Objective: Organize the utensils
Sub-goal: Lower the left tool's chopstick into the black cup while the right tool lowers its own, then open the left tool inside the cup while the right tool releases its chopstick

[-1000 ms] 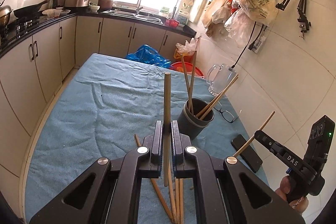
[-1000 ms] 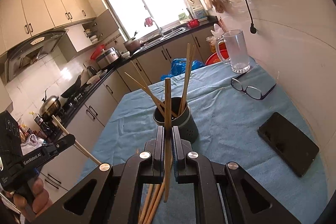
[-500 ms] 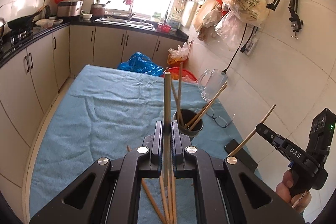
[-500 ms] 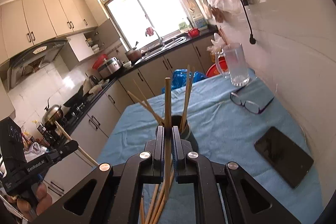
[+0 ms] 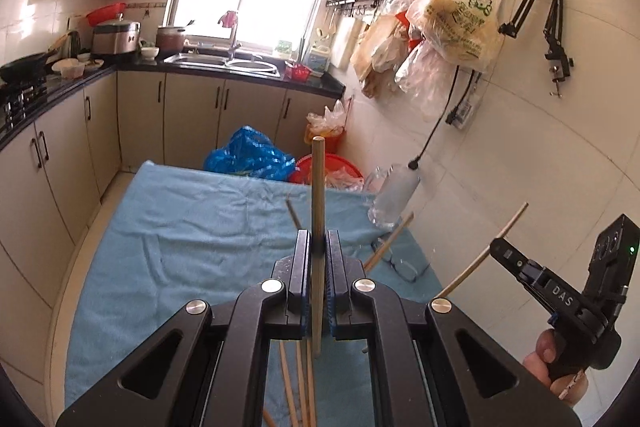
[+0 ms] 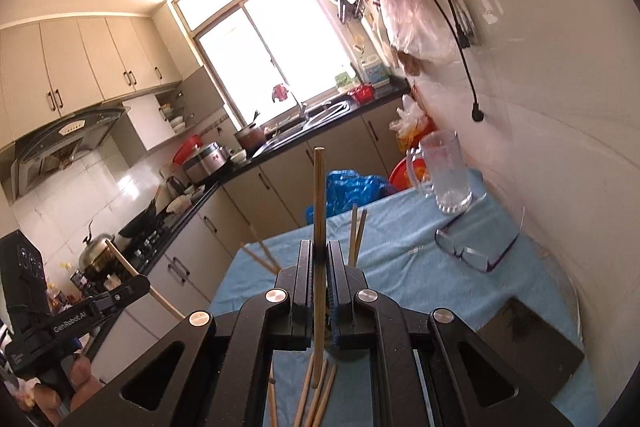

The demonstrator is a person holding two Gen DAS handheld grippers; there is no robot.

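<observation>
My left gripper is shut on one wooden chopstick that stands upright between its jaws. My right gripper is shut on another chopstick, also upright. Each gripper shows in the other's view, the right one at right and the left one at left, each with its stick. Several loose chopsticks lie on the blue cloth below the grippers. The holder cup is hidden behind the jaws; only tips of sticks standing in it show.
A glass mug, glasses and a black phone lie on the cloth by the tiled wall at right. Kitchen cabinets run along the left. Bags hang on the wall.
Both grippers have risen and tilted upward with their chopsticks. The holder cup has dropped out of sight behind the jaws.
</observation>
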